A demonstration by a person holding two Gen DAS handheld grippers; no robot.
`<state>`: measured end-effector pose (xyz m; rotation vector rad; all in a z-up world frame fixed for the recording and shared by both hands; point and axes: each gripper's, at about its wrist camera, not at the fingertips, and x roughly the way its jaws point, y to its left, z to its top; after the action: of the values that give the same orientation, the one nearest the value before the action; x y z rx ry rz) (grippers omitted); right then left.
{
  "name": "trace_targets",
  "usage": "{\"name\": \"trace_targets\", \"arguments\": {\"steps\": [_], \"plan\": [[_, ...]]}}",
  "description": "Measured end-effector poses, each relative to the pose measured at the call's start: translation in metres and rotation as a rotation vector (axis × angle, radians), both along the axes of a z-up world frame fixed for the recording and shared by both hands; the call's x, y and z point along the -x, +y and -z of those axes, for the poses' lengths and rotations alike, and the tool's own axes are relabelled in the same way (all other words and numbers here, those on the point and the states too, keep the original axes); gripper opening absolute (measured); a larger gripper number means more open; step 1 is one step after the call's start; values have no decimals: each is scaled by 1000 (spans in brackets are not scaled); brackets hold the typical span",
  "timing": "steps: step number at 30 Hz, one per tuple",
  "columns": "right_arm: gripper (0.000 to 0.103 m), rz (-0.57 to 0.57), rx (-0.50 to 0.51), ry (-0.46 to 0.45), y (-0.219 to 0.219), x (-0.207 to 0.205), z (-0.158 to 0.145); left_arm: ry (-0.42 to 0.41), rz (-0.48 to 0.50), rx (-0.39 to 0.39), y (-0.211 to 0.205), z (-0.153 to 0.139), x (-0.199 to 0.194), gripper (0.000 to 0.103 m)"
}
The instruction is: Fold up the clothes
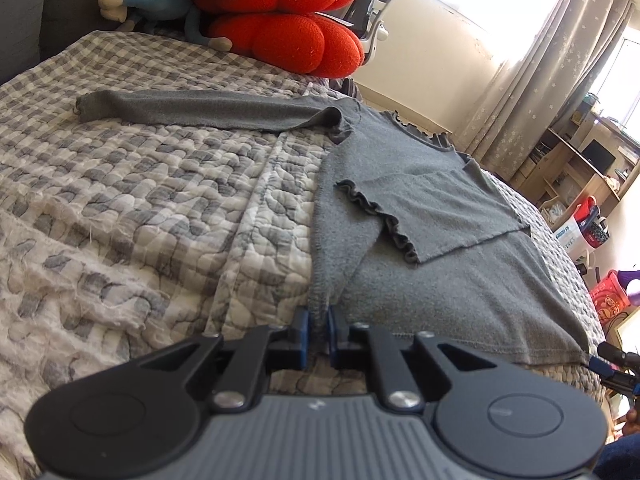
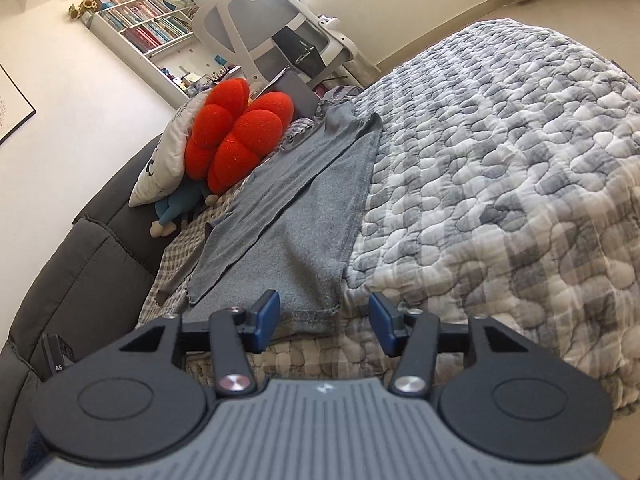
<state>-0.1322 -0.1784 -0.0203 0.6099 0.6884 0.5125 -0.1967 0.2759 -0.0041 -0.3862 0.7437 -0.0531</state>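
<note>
Grey top (image 1: 420, 184) flat on quilted bed (image 1: 140, 184). Left gripper (image 1: 318, 326) pinches its hem at near edge; right gripper (image 2: 324, 316) wide apart, hem corner between the pads, ungripped.

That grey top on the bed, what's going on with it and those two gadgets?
A person is folding the grey top, spread on the checked quilt, using a handheld gripper in each hand. The left gripper is shut on the hem corner. The right gripper is open, its fingers straddling the other hem corner without pressing. One sleeve is folded across the body; the other sleeve lies stretched out.
</note>
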Motion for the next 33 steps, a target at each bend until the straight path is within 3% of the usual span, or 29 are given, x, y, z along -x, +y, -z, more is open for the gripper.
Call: {"name": "trace_targets", "arguments": {"steps": [3,4,5,6,7,11,16,19,25,29,33], "plan": [[55,-7,10,1,8,-2,1,0,-4,2,0,1,0,10],[50,-3,13,-2,9,-3,1,-1,-5,2,0,1,0,10],[41,1,17,-6,10,-3,0,-2,-6,1,-1,2,0,10],[11,8,25,2,10,-3,2,-4,-6,0,-1,2,0,10],[9,15,28,11,10,-4,3,-5,-6,-1,-1,1,0,10],[8,9,49,-34,12,1,-6,-8,-9,20,3,-4,-1,8],[8,8,71,-151,2,20,-52,-61,20,82,4,-27,6,7],[8,9,105,-192,-2,29,-69,-57,46,51,-3,-26,8,7],[9,-34,277,0,15,8,-9,6,26,46,2,1,2,7],[14,-51,211,-2,9,9,-6,5,27,33,7,-3,5,8],[22,-20,232,-52,-7,6,-27,16,4,29,19,-5,8,8]]}}
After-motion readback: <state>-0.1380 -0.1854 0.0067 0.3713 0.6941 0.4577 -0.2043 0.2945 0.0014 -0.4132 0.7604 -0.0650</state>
